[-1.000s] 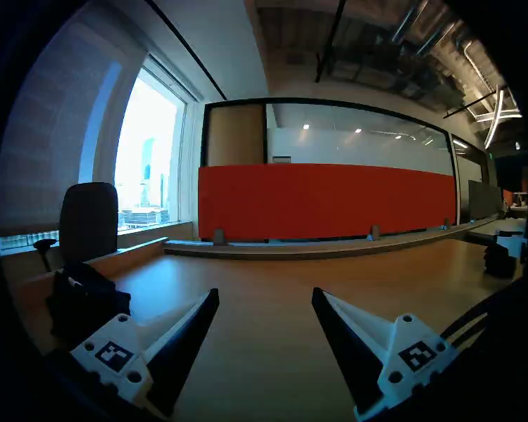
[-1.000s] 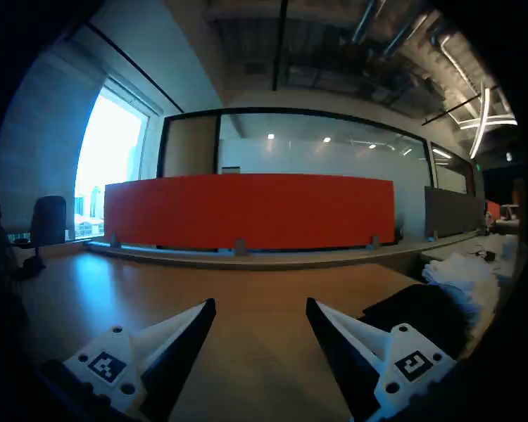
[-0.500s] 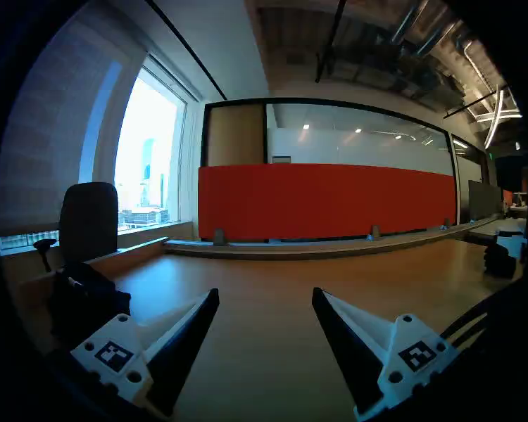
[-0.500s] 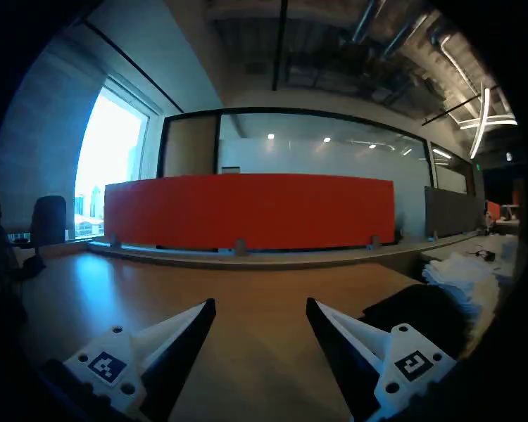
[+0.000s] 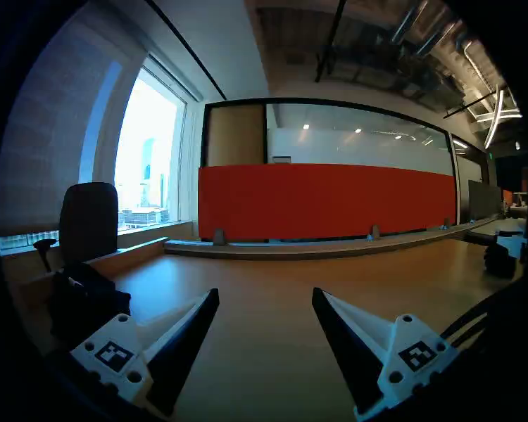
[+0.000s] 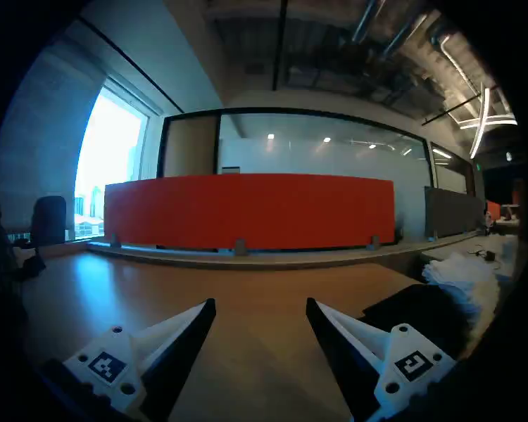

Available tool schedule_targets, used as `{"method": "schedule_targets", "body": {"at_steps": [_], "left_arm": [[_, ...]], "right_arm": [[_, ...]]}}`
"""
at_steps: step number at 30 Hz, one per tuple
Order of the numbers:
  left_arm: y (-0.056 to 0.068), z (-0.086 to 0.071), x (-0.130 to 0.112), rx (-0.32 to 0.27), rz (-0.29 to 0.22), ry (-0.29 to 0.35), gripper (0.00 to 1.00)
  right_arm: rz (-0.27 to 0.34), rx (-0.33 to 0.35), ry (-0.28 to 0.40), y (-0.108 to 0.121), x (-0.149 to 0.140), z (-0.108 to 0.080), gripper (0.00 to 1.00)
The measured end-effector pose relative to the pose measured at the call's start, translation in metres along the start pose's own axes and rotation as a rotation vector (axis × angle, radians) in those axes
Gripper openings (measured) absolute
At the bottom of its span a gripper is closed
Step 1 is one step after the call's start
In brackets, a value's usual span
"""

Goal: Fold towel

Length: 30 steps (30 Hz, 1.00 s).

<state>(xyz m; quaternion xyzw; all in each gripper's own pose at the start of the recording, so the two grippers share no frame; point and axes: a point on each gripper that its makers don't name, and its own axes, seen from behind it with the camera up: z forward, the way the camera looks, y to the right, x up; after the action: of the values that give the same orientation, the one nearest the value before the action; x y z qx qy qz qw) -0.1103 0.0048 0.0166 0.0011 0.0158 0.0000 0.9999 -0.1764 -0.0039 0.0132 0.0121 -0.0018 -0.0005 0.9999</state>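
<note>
the main risk from here is to take the wrong cloth, or more than one layer. in the right gripper view the pile of white folded towels [image 6: 464, 276] lies at the far right on the light brown wooden table [image 6: 193, 281], and a flat black cloth-like thing [image 6: 415, 309] lies just beside it, nearer to the right gripper [image 6: 260, 301]; i cannot tell if this black thing is also a towel. because the pile is stacked, a pinch that goes too deep would probably lift several towels together, and a pinch too shallow could let the corner slip out. both things are off to the side of the fingers, not between them, so a closing without turning first would catch nothing. in the left gripper view a dark crumpled bundle [image 5: 84, 299] sits at the left side of the table, in front of a black office chair [image 5: 88, 221]; it is too dark to say what it is. the left gripper [image 5: 264, 290] is held low and about level over bare wood, pointing toward a long red partition panel [image 5: 327, 200], its jaws wide apart and holding nothing. the right gripper has the same pose, low and level, jaws wide apart and empty.
</note>
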Motion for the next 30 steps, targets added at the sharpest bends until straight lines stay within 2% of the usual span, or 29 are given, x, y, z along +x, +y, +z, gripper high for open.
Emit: {"method": "schedule_targets", "body": {"at_steps": [30], "left_arm": [[-0.0017,0.0003,0.0033,0.0,-0.003,-0.002,0.98]], "right_arm": [[0.0,0.0,0.0,0.0003,-0.0006,-0.0003,1.0]]}}
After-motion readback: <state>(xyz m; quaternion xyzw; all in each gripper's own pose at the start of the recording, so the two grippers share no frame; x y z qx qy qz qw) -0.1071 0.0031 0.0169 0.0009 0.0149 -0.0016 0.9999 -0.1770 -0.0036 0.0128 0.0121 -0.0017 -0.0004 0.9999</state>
